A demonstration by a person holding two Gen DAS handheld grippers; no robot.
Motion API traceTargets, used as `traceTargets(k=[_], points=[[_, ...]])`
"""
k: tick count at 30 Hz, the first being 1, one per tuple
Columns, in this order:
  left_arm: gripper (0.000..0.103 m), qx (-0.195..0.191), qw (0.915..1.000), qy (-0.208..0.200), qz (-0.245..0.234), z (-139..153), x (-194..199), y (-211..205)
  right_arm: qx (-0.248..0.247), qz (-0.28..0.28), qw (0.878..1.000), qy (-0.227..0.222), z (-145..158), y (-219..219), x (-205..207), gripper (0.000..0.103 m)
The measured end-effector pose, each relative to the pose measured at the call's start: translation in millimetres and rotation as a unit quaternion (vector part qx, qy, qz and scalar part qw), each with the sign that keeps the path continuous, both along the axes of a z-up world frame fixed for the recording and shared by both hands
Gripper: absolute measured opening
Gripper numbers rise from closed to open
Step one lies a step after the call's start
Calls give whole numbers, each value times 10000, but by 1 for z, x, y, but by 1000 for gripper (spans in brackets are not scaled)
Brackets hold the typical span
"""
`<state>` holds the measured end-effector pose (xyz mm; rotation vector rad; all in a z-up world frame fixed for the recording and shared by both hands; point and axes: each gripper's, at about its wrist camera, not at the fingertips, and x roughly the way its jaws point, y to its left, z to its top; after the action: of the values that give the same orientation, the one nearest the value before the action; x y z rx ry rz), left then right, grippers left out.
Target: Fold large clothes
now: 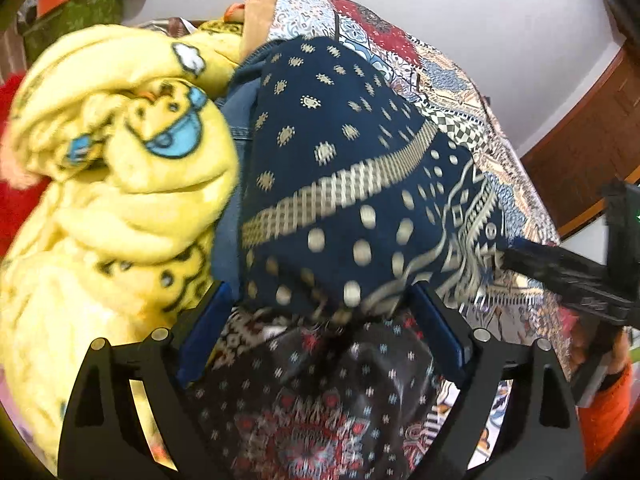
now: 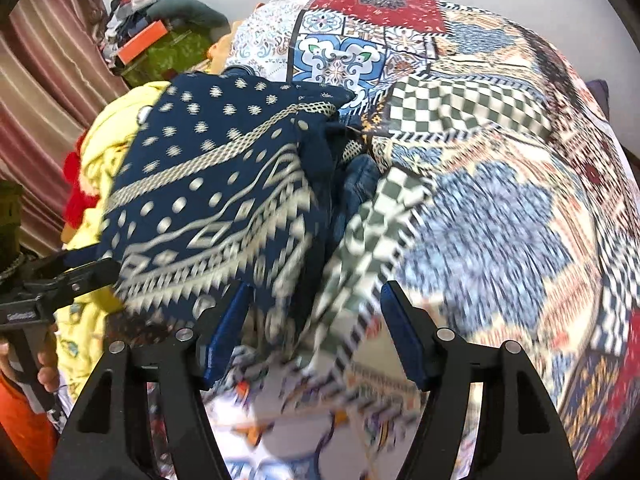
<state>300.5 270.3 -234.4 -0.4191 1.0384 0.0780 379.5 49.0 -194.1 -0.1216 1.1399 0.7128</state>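
A navy garment with cream dots and bands lies folded on a patchwork bedsheet. It also shows in the right wrist view. My left gripper is open, its blue pads either side of the garment's near edge, over a dark red-patterned cloth. My right gripper is open at the garment's right edge, over the bedsheet. A fold of blue denim sits beside the navy garment. Each gripper shows in the other's view: the right, the left.
A crumpled yellow cartoon blanket lies left of the navy garment, with red cloth beyond it. A green covered box with an orange item stands at the back. A curtain hangs on the left.
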Motion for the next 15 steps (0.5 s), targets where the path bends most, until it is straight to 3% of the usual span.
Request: traceTargets(k=[4,9,15], points=[[89,612,9976,-317,-26,44,-18,-16,429,-44,9984,-375,47,-9,-20,64],[89,1067,9867,-1222,-66,123,-53,-43,1045,-114,9892,-1023,118,-26,-57,64],[89,1588,9533,-2567,-43,218,-113,-86,1662,-139,9648,-2031,192,-42,-113,64]])
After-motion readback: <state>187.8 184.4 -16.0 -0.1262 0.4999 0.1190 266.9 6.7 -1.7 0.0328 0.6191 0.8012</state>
